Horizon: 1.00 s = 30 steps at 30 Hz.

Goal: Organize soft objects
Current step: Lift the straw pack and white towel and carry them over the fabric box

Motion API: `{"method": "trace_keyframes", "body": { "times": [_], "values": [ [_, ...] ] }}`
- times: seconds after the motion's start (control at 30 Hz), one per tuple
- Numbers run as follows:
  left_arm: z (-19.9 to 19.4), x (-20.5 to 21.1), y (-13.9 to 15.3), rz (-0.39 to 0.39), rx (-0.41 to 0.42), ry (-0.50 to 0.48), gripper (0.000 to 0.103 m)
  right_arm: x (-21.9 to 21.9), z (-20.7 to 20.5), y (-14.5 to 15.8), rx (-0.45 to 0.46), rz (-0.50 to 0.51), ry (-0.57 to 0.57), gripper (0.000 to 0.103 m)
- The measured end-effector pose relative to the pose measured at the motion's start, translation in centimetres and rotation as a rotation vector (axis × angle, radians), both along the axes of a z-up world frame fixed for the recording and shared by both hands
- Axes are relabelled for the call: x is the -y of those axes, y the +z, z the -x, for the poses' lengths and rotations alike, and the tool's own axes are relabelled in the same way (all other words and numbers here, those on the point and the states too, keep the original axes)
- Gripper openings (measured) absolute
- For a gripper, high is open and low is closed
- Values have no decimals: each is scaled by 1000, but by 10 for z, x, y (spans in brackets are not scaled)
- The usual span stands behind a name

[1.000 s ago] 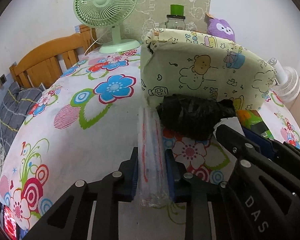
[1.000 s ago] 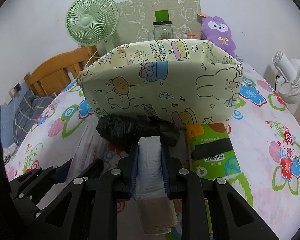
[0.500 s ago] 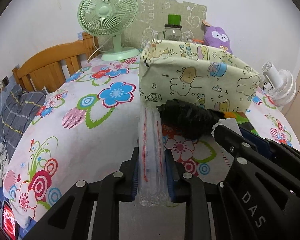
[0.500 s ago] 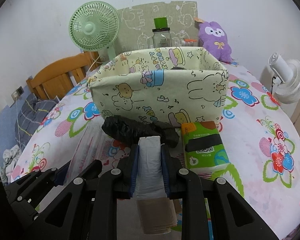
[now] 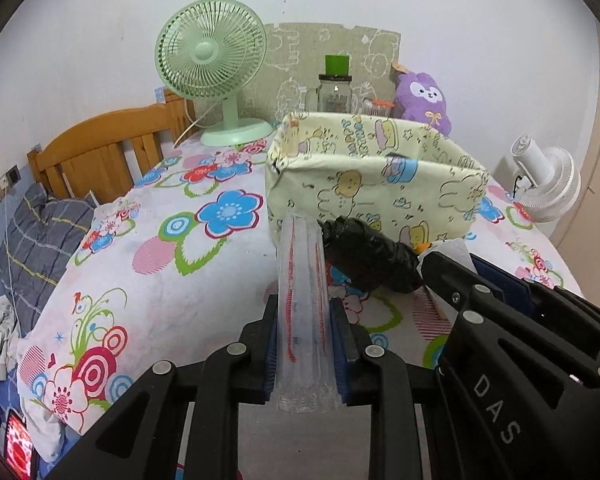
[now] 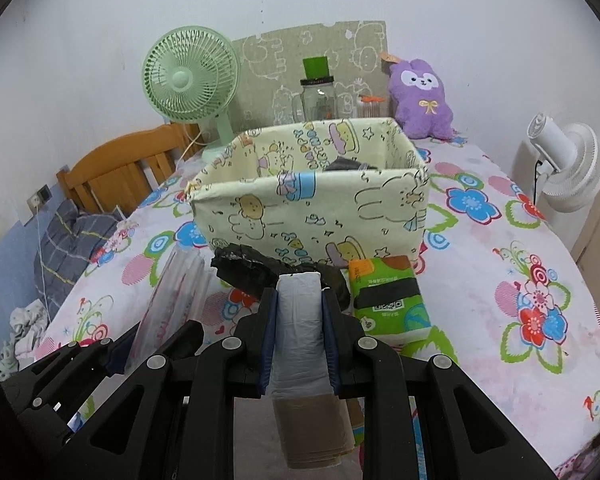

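left gripper [image 5: 304, 316] clamped on a clear plastic roll [image 5: 303, 300]; right gripper [image 6: 299, 320] clamped on a white bag roll [image 6: 299, 320]. both rolls held above the floral sheet [image 6: 500, 240], near the cartoon-print fabric bin [image 6: 312, 208].

left gripper [image 5: 304, 344]: chunky black plastic frame, triangular cutouts, round silver screws, blue pads on the fingers
right gripper [image 6: 299, 340]: same black build, silver screws, blue pads, "DAS" in white letters down its side
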<state>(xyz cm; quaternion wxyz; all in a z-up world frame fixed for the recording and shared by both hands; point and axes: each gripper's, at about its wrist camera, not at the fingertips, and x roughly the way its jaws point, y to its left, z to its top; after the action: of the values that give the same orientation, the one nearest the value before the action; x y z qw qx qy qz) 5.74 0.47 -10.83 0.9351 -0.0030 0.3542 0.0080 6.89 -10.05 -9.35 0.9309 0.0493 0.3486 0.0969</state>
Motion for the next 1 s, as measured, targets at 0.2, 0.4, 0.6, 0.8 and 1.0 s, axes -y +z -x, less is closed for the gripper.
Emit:
{"method": "trace_keyframes", "body": {
  "times": [0.2, 0.4, 0.6, 0.8, 1.0],
  "values": [
    [4, 3, 12, -3, 31, -6, 22, 4, 3, 11, 23, -4, -7, 25],
    [5, 5, 24, -3, 52, -10, 22, 7, 5, 23, 42, -7, -9, 25],
    [6, 8, 39, -3, 81, -16, 22, 10, 6, 38, 68, -9, -14, 25],
    [4, 12, 53, -2, 107, -25, 22, 14, 6, 54, 94, -8, -22, 25],
    [3, 15, 66, 0, 130, -40, 22, 17, 7, 68, 117, -6, -33, 25]
  ]
}}
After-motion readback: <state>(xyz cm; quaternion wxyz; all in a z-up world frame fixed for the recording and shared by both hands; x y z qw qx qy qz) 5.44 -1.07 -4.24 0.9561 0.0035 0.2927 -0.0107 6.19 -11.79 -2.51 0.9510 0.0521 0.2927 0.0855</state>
